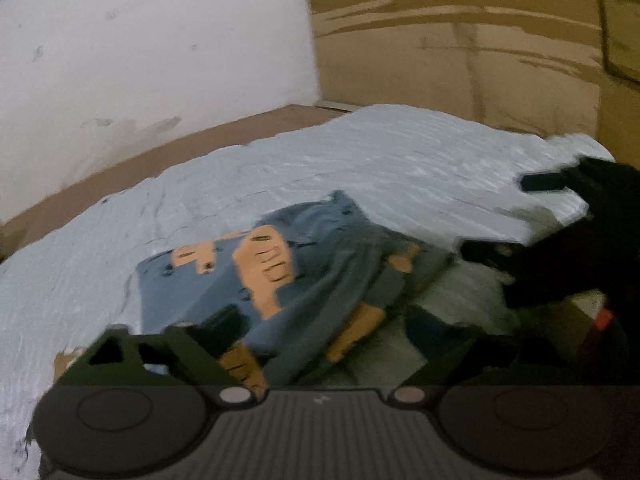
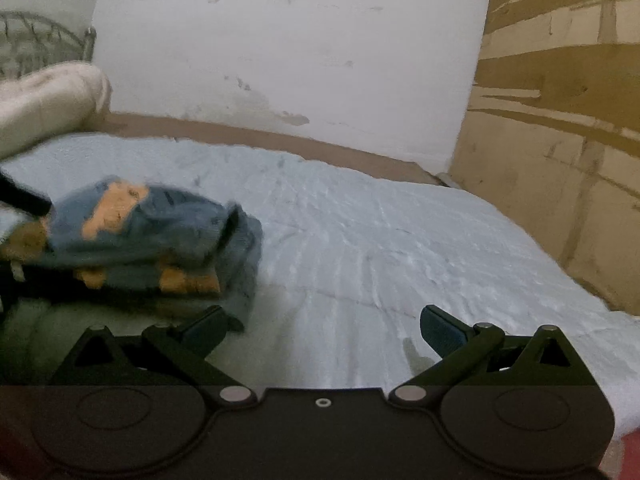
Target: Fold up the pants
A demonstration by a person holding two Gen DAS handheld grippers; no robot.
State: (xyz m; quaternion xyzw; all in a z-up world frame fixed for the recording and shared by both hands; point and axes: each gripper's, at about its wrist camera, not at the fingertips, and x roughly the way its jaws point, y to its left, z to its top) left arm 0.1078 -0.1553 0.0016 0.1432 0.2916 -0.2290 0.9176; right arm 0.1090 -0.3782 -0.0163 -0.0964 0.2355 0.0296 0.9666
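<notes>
The pants (image 1: 304,272) are blue with orange patches and lie bunched and partly folded on a pale blue bed cover (image 1: 360,168). My left gripper (image 1: 328,328) is open, its fingers spread on either side of the cloth's near edge. In the left wrist view my right gripper (image 1: 560,216) shows as a dark shape at the right, just past the pants. In the right wrist view the pants (image 2: 152,236) lie at the left and my right gripper (image 2: 324,328) is open and empty over the bare cover, its left finger (image 2: 204,328) close to the cloth.
A white wall (image 2: 280,48) runs behind the bed. Cardboard boxes (image 2: 560,120) stand at the right. A cream pillow or bolster (image 2: 48,104) lies at the far left, with a metal bed frame (image 2: 40,44) behind it. The cover (image 2: 400,232) stretches right of the pants.
</notes>
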